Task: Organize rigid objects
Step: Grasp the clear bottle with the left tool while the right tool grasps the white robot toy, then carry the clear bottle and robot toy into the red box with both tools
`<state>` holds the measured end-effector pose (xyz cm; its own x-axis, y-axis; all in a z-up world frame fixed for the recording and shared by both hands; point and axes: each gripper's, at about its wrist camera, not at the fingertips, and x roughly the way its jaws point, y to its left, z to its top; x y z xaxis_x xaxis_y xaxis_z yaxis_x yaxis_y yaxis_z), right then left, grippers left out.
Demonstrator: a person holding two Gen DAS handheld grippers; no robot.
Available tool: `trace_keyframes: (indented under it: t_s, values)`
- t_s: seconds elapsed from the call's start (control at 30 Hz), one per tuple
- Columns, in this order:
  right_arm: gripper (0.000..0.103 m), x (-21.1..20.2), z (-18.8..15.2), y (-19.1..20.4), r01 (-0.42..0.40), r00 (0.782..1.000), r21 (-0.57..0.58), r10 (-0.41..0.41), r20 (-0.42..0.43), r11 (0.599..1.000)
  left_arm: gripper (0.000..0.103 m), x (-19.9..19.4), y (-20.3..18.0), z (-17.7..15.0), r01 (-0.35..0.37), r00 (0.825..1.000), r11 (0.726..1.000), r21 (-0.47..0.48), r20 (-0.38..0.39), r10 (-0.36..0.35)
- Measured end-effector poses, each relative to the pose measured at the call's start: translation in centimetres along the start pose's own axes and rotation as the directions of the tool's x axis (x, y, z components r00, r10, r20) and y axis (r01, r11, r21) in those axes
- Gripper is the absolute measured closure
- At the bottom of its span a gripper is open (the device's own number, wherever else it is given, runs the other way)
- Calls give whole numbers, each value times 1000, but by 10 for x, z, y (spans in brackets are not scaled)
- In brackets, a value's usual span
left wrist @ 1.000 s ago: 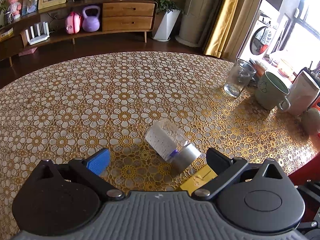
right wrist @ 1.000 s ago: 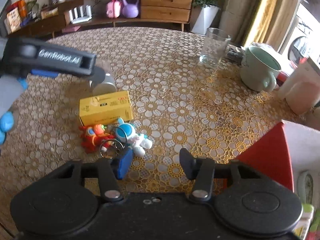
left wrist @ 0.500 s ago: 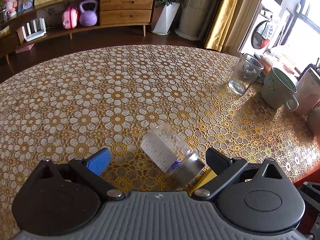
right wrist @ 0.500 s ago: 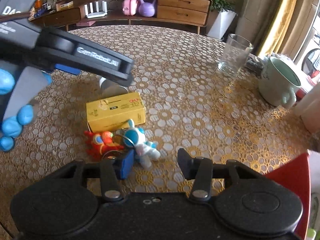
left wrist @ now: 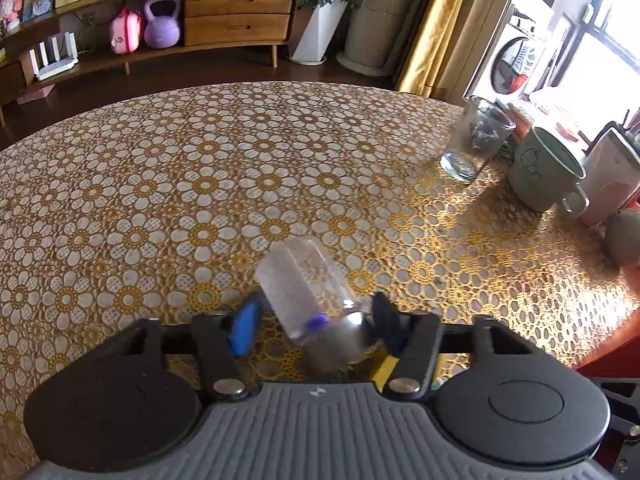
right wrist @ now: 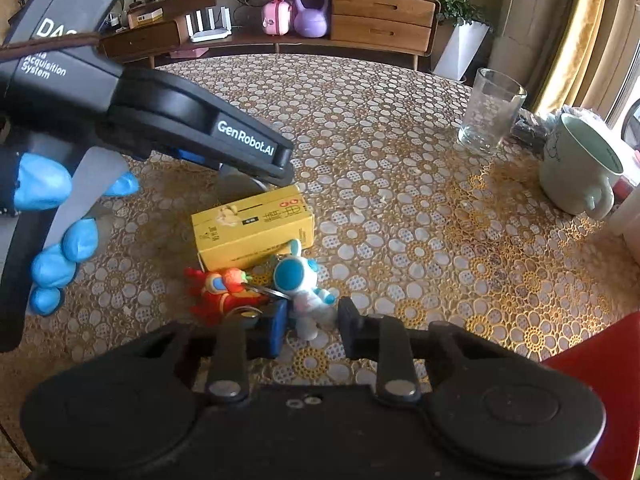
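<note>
A clear plastic jar with a silver lid lies on its side on the flowered tablecloth. My left gripper straddles its lid end, jaws narrowed but with gaps to the jar. In the right wrist view the left gripper hangs over that jar, mostly hiding it. A yellow box, a red toy keychain and a white-blue astronaut toy lie just ahead of my right gripper, which is open and empty.
An empty drinking glass, a green mug and a white cup stand at the table's right edge. The glass and mug also show in the right wrist view. A red chair corner is at lower right.
My left gripper has moved forward over the jar and its jaws have closed in around the lid end. My right gripper has moved closer to the toys and narrowed slightly.
</note>
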<state>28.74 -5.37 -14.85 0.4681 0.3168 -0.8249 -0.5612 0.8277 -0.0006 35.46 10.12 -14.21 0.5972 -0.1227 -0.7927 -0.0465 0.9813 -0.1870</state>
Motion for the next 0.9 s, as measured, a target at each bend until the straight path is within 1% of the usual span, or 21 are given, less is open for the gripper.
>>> trace_keyframes:
  t_s: [0.03, 0.1, 0.27, 0.47, 0.6, 0.7, 0.9]
  values:
    - [77, -2, -1, 0, 5, 1000, 4, -5, 1, 1000, 59, 0, -1, 0, -9, 1000, 1000, 2, 1, 9]
    - [77, -7, -3, 1, 10, 1000, 26, -10, 8, 1000, 61, -2, -2, -1, -19, 1000, 1000, 9, 4, 19]
    - [78, -29, -16, -2, 9, 999, 73, -13, 49, 997, 62, -7, 1, -5, -45, 999, 999, 2, 10, 45]
    - [78, -65, -31, -12, -13, 995, 156, -3, 103, 988, 62, -26, 3, -13, -39, 999, 999, -14, 21, 40]
    - [78, -89, -40, -19, -30, 991, 188, 5, 132, 982, 62, -47, -1, -18, -29, 999, 1000, -9, 28, 30]
    - [78, -109, -43, -20, -42, 987, 198, 11, 159, 979, 62, -67, -5, -20, -5, 999, 1000, -18, 36, 6]
    - [78, -154, -51, -24, -63, 975, 203, 16, 222, 977, 62, -115, -21, -28, 25, 998, 999, 27, 56, -26]
